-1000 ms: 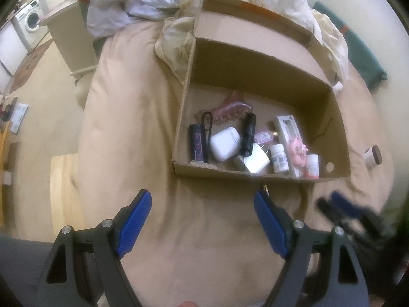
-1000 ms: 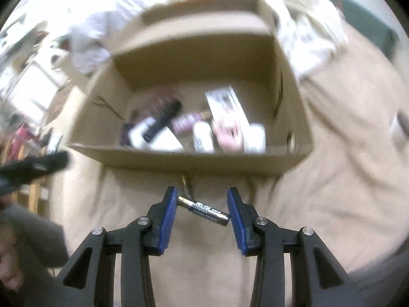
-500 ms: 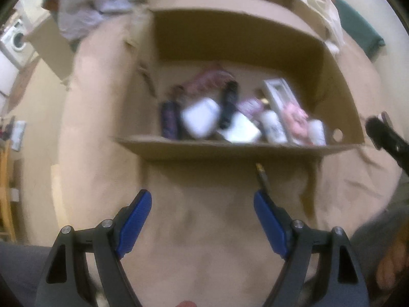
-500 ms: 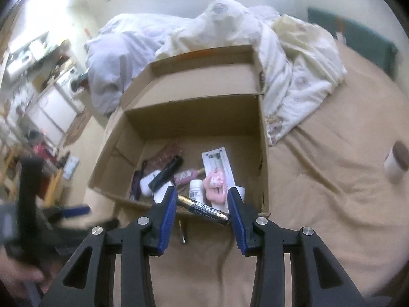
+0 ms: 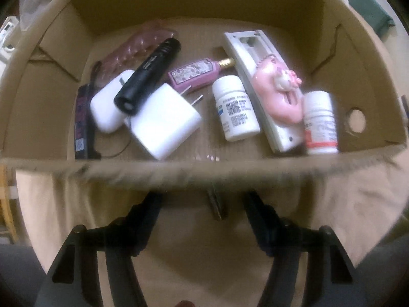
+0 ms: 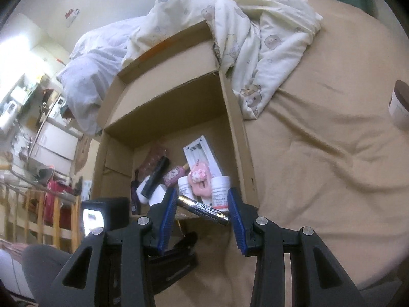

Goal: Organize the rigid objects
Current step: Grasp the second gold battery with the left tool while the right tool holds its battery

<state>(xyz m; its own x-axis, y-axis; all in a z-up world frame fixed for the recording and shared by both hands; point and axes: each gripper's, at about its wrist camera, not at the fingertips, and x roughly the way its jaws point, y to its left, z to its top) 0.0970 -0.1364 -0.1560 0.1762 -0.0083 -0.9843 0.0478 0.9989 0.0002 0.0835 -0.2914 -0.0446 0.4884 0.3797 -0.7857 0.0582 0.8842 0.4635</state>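
Observation:
A cardboard box on the bed holds several items: a black flashlight, a white charger, two white pill bottles, a pink perfume bottle and a white remote. My left gripper is open just below the box's near wall, with a second battery lying on the bed between its fingers. My right gripper is shut on a black-and-gold battery, held above the box's near edge.
A rumpled bear-print blanket lies behind the box. A small white jar with a brown lid stands on the tan sheet at the right. Wooden furniture and room clutter are at the left off the bed.
My left gripper has moved forward and low to the box's near wall, around the loose battery. My right gripper has lifted its battery up and over the box's near edge.

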